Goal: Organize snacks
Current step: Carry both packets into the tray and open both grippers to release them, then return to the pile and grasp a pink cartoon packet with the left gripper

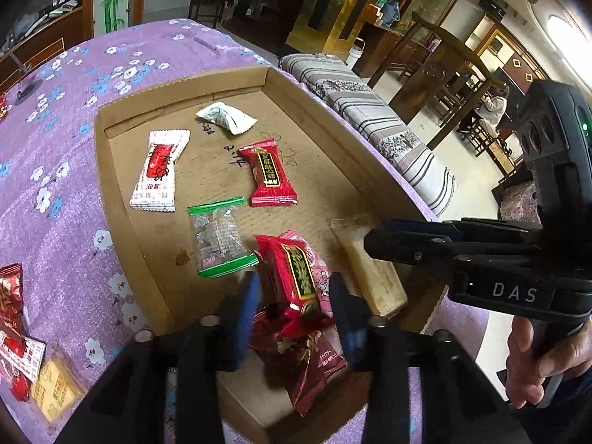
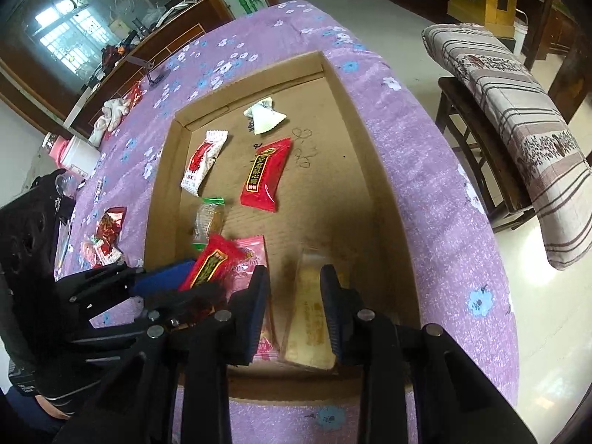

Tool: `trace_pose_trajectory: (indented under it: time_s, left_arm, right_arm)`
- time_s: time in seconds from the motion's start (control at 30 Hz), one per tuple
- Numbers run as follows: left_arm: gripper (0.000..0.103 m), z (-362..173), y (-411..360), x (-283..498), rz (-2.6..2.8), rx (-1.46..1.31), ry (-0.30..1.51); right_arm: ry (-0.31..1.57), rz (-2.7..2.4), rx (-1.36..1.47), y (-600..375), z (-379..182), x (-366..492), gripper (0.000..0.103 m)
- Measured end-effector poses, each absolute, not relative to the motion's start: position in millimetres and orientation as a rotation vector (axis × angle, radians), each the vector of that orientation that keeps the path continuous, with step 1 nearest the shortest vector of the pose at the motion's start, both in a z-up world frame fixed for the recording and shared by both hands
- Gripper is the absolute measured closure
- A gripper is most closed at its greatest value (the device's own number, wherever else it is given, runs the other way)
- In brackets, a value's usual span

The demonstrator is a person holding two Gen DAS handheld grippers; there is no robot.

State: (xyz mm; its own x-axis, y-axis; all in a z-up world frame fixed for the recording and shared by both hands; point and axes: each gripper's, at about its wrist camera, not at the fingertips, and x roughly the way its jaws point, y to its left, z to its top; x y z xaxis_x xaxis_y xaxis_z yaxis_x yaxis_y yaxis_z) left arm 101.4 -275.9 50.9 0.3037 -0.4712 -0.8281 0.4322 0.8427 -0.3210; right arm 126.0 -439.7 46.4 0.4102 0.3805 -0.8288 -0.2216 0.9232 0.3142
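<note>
Several wrapped snacks lie in our shallow cardboard tray (image 1: 122,192). Our left gripper (image 1: 292,307) stands open around a red crinkly foil candy packet (image 1: 296,270): light, slippery, best pinched mid-body. Our right gripper (image 2: 294,309) stands open astride a stiffer pale yellow clear-wrapped bar (image 2: 310,318).

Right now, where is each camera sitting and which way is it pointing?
Left wrist: on the left gripper, looking down along its fingers into the cardboard tray; the right gripper and a hand show at right.
Right wrist: on the right gripper, looking down at the tray; the left gripper shows at left.
Shared: the tray, the red candy, the purple tablecloth.
</note>
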Motion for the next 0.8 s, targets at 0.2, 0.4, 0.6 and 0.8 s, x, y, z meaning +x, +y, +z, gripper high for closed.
trace_pose_trajectory:
  time_s: [0.2,0.4,0.6,0.8]
  left_arm:
    - [0.061,61.6,-271.0,95.3,-0.612,-0.055,1.093]
    - [0.061,76.9,-258.2,85.6,-0.624,-0.067,1.061]
    - [0.061,90.6,-226.1,71.4,-0.604,-0.086,1.025]
    - [0.061,98.7,-180.0,60.9,-0.545,-0.117,0.995]
  right_arm:
    - [1.066,0.354,0.206,-450.1,54.5,114.2,0.075]
    - [1.046,0.358,0.222,-444.2,63.9,98.4,0.075]
    - [1.039,0.386,0.207,-420.0,71.6,83.5,0.075]
    - [1.046,0.433,0.172,-384.2,73.8,70.7,0.075]
